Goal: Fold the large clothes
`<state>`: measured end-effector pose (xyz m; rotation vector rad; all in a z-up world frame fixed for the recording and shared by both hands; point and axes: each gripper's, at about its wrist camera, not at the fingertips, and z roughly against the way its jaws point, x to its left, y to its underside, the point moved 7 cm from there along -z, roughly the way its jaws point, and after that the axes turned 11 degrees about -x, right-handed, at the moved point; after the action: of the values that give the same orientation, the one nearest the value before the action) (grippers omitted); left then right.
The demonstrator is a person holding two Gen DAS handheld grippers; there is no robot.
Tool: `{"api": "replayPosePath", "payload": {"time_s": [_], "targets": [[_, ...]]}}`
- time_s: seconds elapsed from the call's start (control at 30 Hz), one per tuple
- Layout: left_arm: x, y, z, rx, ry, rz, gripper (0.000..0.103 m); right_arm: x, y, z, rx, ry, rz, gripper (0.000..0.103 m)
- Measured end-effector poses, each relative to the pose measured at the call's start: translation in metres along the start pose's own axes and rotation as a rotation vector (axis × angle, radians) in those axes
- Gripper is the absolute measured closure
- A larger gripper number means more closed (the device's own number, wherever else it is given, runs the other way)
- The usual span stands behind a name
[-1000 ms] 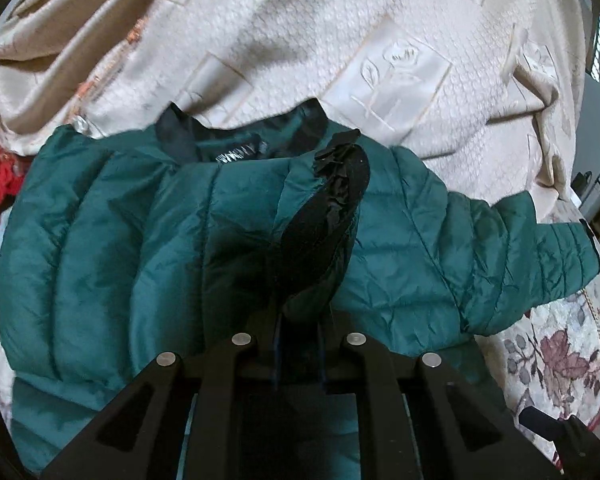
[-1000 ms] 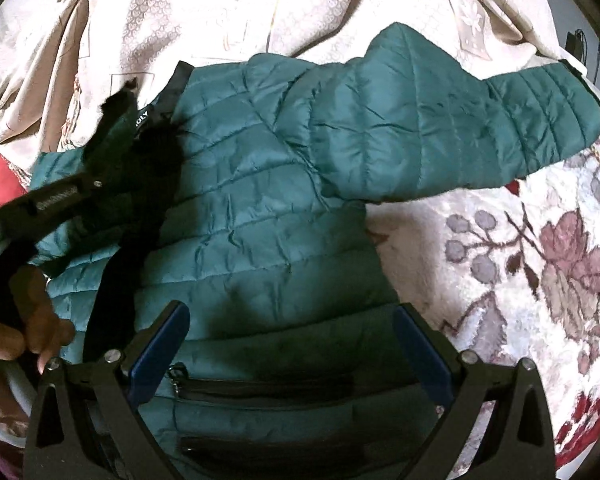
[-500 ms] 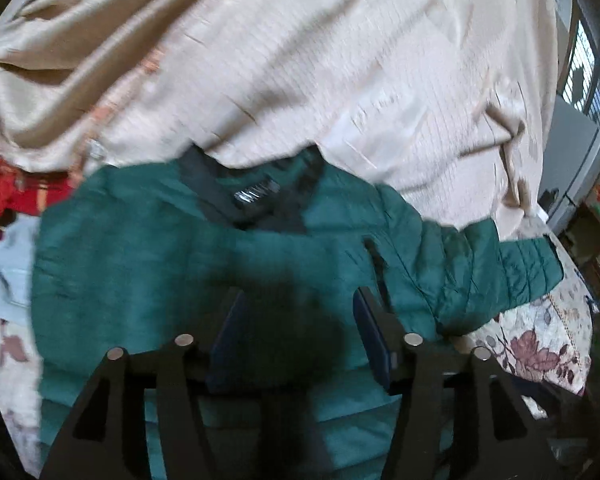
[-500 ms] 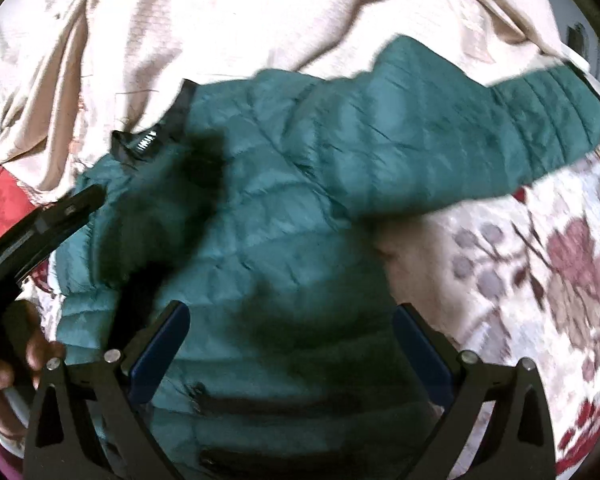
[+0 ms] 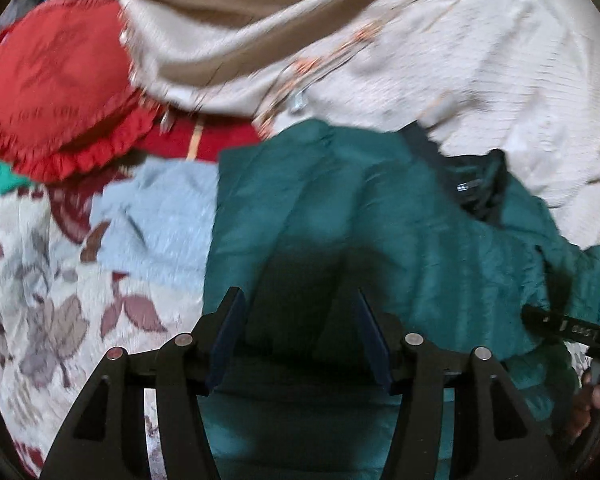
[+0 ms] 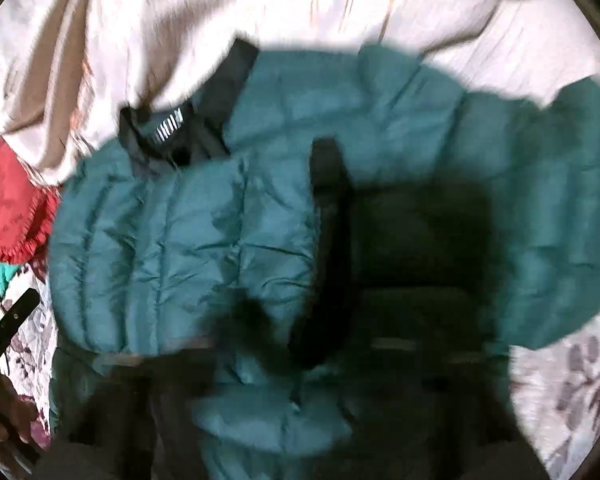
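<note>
Right wrist view shows the green puffer jacket [image 6: 188,240] lying collar-away, unfolded sleeve [image 6: 560,208] stretching rightward, nearer the blurred right gripper, grip unreadable; left gripper [image 5: 300,328] spread, empty.

A teal quilted jacket [image 6: 188,240] lies spread across the middle of the right wrist view, blurred by motion. Its dark collar [image 6: 204,120], with a white label, points toward a cream bedspread [image 6: 180,12] above it. A black-trimmed front edge [image 6: 328,240] runs down the jacket's middle, and one sleeve [image 6: 560,200] reaches out right of the collar. A red frilled cushion [image 6: 8,208] sits left of the jacket. Below the jacket, dark smears may be the right claw; its jaws are unreadable.
</note>
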<state>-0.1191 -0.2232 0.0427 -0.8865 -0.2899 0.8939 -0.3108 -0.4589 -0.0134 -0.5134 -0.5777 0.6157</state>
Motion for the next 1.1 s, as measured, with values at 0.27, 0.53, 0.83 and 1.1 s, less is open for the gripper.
{"api": "replayPosePath", "payload": {"time_s": [0.27,0.53,0.83,1.1], "targets": [[0.008,0.018,-0.032,0.056,-0.024,0.024,0.064,-0.015,-0.041,0.018,-0.190,0.125,0.059,0.084],[0.005,0.004,-0.012,-0.014,-0.012,0.010,0.065,-0.022,-0.035,0.035,-0.189,0.142,0.021,0.045],[-0.008,0.003,-0.036,-0.017,-0.053,-0.029,0.065,0.023,-0.043,0.001,-0.149,0.091,0.186,0.045],[-0.009,0.005,-0.039,-0.011,-0.065,-0.038,0.064,0.014,-0.042,-0.018,-0.100,0.130,0.162,0.045]]}}
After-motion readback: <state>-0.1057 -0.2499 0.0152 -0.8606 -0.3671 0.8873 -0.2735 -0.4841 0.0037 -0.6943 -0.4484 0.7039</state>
